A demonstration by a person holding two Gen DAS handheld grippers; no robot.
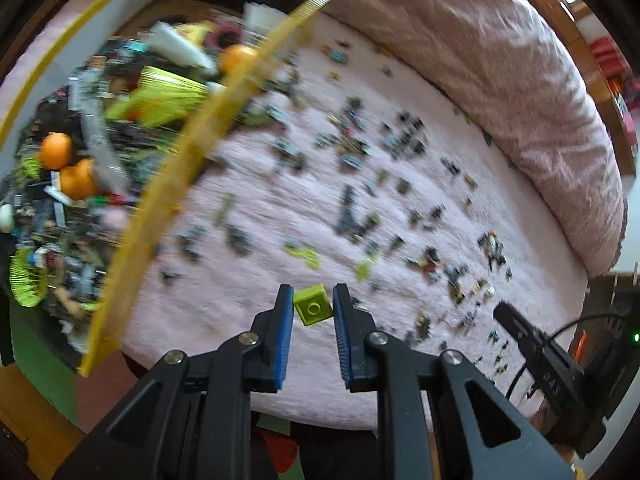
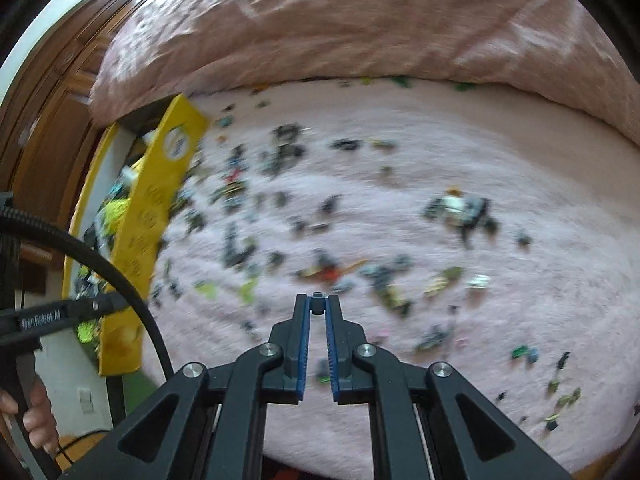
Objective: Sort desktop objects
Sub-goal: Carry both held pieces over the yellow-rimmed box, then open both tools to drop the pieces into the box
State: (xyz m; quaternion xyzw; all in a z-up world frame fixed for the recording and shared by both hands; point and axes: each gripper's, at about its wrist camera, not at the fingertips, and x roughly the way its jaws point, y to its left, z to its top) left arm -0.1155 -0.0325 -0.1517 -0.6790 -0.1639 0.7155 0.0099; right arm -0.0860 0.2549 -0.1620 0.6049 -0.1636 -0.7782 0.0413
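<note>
**Two bricks pinched, yellow box waiting on the left**

Black linkages fill the bottom of both wrist views. Beyond them, the pink fleece blanket (image 1: pixel 256 216) is soft and uneven, so bricks sit loose on it. Its rumpled far fold (image 2: pixel 360 24) walls off the back. The yellow cardboard box (image 1: pixel 192 152), piled with bricks and orange balls (image 1: pixel 56 150), stands at the left; its raised rim looks like the edge to clear, and its wall may flex if bumped.

The left gripper (image 1: pixel 312 308) pinches a lime-green stud brick (image 1: pixel 313 309) by opposite flat sides, tilted. The right gripper (image 2: pixel 318 306) is nearly closed on a tiny grey round stud piece (image 2: pixel 317 305) at the very fingertips. Both are probably light, rigid and slick; the grey one looks easiest to drop. Scattered loose bricks (image 2: pixel 328 270) leave open room mainly near the front.
</note>
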